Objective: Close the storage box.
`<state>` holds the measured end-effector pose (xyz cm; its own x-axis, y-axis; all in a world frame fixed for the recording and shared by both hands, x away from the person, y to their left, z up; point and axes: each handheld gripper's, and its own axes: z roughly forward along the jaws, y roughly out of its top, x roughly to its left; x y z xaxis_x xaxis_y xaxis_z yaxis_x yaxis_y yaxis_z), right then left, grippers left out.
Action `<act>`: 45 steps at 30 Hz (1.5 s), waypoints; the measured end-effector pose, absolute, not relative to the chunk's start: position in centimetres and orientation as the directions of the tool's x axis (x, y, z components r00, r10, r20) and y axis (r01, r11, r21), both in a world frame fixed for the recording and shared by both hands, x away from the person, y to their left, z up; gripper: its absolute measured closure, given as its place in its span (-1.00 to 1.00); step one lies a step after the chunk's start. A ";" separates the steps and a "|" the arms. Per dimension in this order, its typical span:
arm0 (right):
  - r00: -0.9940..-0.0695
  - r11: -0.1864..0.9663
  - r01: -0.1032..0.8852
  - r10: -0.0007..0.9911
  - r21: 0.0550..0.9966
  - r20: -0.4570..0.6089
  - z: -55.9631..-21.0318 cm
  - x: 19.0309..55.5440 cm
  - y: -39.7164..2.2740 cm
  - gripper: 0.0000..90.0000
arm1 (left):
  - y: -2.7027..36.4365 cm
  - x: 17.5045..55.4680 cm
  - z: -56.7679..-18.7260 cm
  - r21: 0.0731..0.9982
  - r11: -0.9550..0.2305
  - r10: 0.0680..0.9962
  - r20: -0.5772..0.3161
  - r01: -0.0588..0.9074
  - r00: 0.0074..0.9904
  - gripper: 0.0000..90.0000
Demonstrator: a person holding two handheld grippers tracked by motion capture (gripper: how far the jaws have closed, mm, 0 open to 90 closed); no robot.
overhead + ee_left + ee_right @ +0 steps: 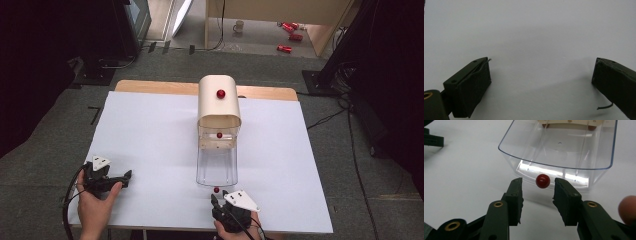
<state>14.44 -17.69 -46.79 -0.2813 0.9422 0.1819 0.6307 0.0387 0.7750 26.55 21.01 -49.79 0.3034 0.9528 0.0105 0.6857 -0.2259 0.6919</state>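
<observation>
Red ball [542, 181] lies in front of your right gripper [538, 185].
Jaws are partly open, holding nothing; ball touches the clear tray [584, 166]. Your left gripper [541, 72] rests wide open, empty.

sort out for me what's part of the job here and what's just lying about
In the job:
- red knob on the clear drawer's front, just ahead of the open jaws
- clear drawer, pulled out of the cream box
- right tool

Lying about:
- left tool, open, resting on the white table
- red cans on the floor
- mug on the floor
</observation>
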 end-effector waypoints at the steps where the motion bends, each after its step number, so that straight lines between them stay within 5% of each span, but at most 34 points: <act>1: -0.278 0.038 0.632 0.943 0.774 0.181 -47.0 14.5 -17.7 0.36 | 21.0 26.6 -49.8 0.692 -0.226 0.953 0.010 0.686 0.303 -0.96; 20: -0.251 0.022 0.650 0.950 0.759 0.187 -48.8 16.0 -17.3 0.64 | 21.0 26.6 -49.8 0.692 -0.226 0.953 0.011 0.686 0.304 -0.96; 45: -0.244 -0.012 0.657 0.943 0.754 0.228 -47.9 17.0 -17.8 0.69 | 21.0 26.6 -49.8 0.692 -0.226 0.953 0.011 0.686 0.303 -0.96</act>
<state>17.05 -17.78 -47.90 -0.2442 0.9426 0.2278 0.6572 -0.0118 0.7536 26.55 21.01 -49.79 0.3034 0.9528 0.0106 0.6856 -0.2261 0.6920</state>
